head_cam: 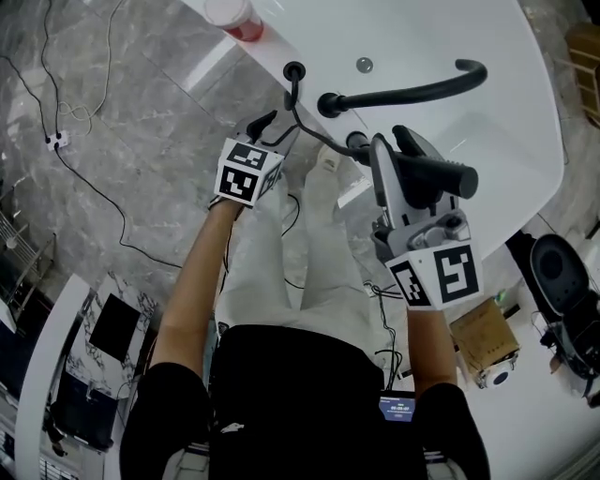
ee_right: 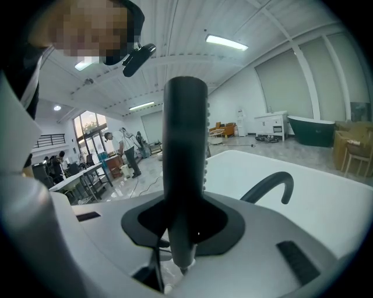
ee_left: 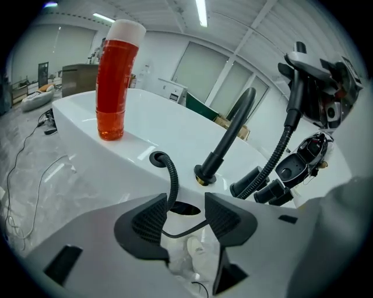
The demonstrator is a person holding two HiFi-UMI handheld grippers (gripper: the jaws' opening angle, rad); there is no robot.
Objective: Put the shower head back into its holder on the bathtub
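Note:
The black shower head [head_cam: 439,174] [ee_right: 185,151] lies in my right gripper [head_cam: 394,146] [ee_right: 183,226], which is shut on its handle; it is held above the white bathtub's rim [head_cam: 422,47] [ee_left: 140,145]. In the left gripper view the shower head [ee_left: 296,87] stands upright at the upper right. Its black ribbed hose [head_cam: 305,127] [ee_left: 173,180] comes out of a round hole in the rim and hangs between the jaws of my left gripper [head_cam: 274,131] [ee_left: 185,205]. That gripper is open, its pads apart from the hose. Black fittings [ee_left: 265,186] sit on the rim beside the curved spout [head_cam: 412,91] [ee_left: 230,134].
A red bottle with a white cap [head_cam: 236,17] [ee_left: 115,81] stands on the tub rim to the left. Cables [head_cam: 84,187] trail over the marble floor. A cardboard box [head_cam: 483,337] sits at the lower right. The person's legs stand close against the tub.

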